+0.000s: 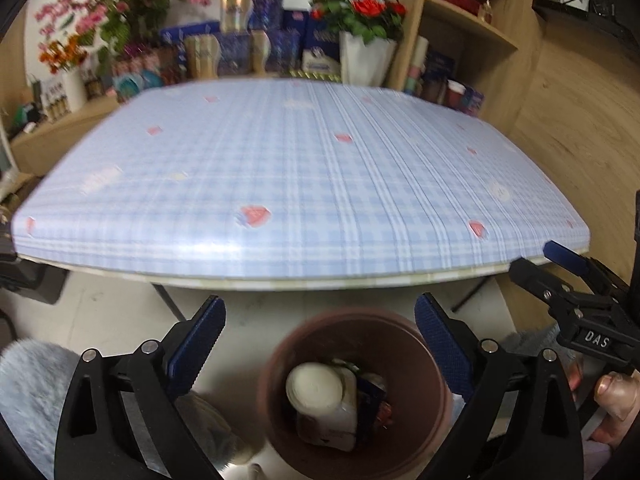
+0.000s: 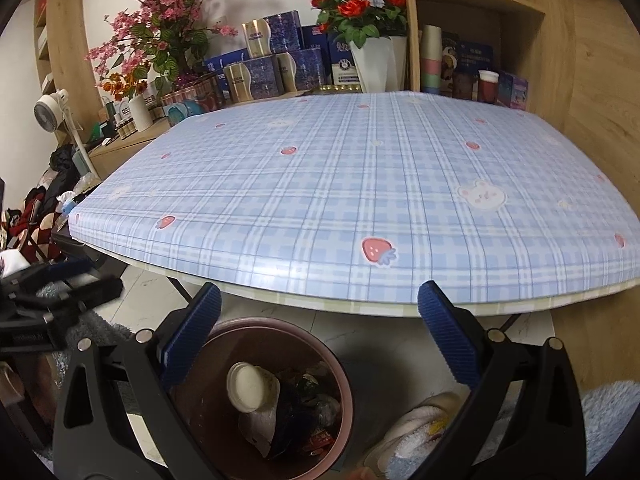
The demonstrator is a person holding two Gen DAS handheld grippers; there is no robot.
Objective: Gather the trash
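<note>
A brown trash bin (image 1: pixel 424 364) stands on the floor in front of the table; it also shows in the right wrist view (image 2: pixel 320 356). Inside lie a white cup (image 1: pixel 316 388) (image 2: pixel 248 388), dark wrappers (image 2: pixel 296 412) and other scraps. My left gripper (image 1: pixel 320 340) is open and empty, hovering right over the bin. My right gripper (image 2: pixel 320 328) is open and empty above the bin's right side; it also shows at the right edge of the left wrist view (image 1: pixel 560 276). The table top (image 2: pixel 360 184), covered in blue plaid cloth, shows no trash.
Flower pots (image 2: pixel 360 20), blue and gold boxes (image 2: pixel 272 64) and cups (image 2: pixel 432 60) line the shelf behind the table. A wooden shelf unit (image 2: pixel 480 8) stands at right. A fan (image 2: pixel 52 112) and clutter are left. A slipper (image 2: pixel 416 432) lies beside the bin.
</note>
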